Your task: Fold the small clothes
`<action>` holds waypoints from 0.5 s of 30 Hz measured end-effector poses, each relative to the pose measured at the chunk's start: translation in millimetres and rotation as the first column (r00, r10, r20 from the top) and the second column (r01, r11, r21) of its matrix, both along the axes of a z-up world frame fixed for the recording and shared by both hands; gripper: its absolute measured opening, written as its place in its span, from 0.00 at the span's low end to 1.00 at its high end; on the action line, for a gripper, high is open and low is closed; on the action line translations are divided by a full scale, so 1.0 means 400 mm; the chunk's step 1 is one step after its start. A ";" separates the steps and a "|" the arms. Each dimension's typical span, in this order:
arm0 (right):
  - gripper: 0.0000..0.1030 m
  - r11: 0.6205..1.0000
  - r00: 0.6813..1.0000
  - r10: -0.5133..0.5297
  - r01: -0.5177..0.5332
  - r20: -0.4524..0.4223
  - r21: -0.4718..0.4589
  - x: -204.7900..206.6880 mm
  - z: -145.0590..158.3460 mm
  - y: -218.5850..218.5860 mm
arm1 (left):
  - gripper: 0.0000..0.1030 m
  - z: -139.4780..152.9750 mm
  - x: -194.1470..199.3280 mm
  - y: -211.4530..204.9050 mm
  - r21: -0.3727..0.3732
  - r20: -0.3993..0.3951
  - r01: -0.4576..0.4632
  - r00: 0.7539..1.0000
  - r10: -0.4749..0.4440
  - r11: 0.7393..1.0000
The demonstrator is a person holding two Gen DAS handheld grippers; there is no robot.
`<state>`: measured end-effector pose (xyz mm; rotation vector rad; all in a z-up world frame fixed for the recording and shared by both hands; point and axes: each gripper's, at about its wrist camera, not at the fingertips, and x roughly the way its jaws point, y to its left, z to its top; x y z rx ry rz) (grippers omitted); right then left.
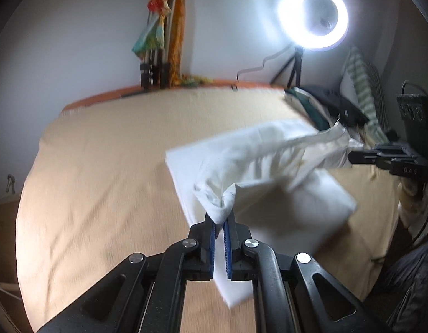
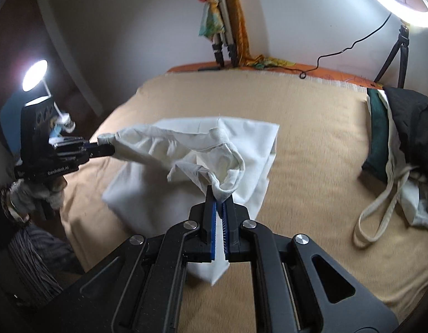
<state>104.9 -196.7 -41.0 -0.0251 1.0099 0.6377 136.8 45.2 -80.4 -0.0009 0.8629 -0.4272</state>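
A small white garment (image 1: 264, 149) hangs stretched above the tan bedspread (image 1: 103, 166), pinched at two ends. My left gripper (image 1: 220, 219) is shut on one bunched corner of it. The right gripper (image 1: 352, 156) shows at the right of the left wrist view, shut on the other end. In the right wrist view the right gripper (image 2: 219, 198) clamps a bunched fold of the garment (image 2: 191, 149), and the left gripper (image 2: 107, 149) holds its far end at the left. Below the cloth lies a flat white sheet (image 2: 252, 138).
A pile of dark and green clothes with a cream strap (image 2: 391, 144) lies at the bed's right side. A ring light on a tripod (image 1: 313, 14) and a folded tripod draped in orange cloth (image 1: 161, 33) stand by the wall. A lamp (image 2: 33, 79) glows at the left.
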 end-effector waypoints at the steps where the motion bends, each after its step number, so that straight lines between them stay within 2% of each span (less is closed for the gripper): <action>1: 0.05 1.000 1.000 0.016 -0.015 0.027 -0.024 -0.018 0.000 0.006 | 0.03 -0.007 -0.015 0.000 0.006 -0.001 0.006 1.000 -0.006 1.000; 5: 0.05 0.989 0.991 0.058 -0.041 0.119 -0.141 -0.084 -0.005 0.024 | 0.05 -0.019 -0.075 0.006 0.042 0.001 0.021 1.000 -0.021 0.999; 8: 0.05 0.978 0.987 0.087 -0.059 0.135 -0.202 -0.121 -0.012 0.017 | 0.14 -0.016 -0.117 0.025 0.041 -0.006 0.031 0.999 -0.031 0.999; 10: 0.05 0.975 0.988 0.093 -0.065 0.127 -0.213 -0.139 -0.012 -0.004 | 0.17 -0.009 -0.147 0.042 0.041 -0.003 0.037 0.999 -0.037 0.998; 12: 0.05 0.983 0.992 0.076 -0.058 0.099 -0.176 -0.147 -0.008 -0.036 | 0.26 0.000 -0.166 0.061 0.029 -0.005 0.024 1.000 -0.024 0.999; 14: 0.18 0.995 0.998 0.026 -0.021 0.049 -0.096 -0.139 -0.003 -0.073 | 0.31 0.006 -0.171 0.090 -0.014 -0.019 -0.006 1.000 0.006 1.000; 15: 0.36 0.999 1.000 -0.014 0.014 0.016 -0.039 -0.130 -0.001 -0.092 | 0.32 0.006 -0.163 0.107 -0.051 -0.038 -0.028 0.999 0.026 0.998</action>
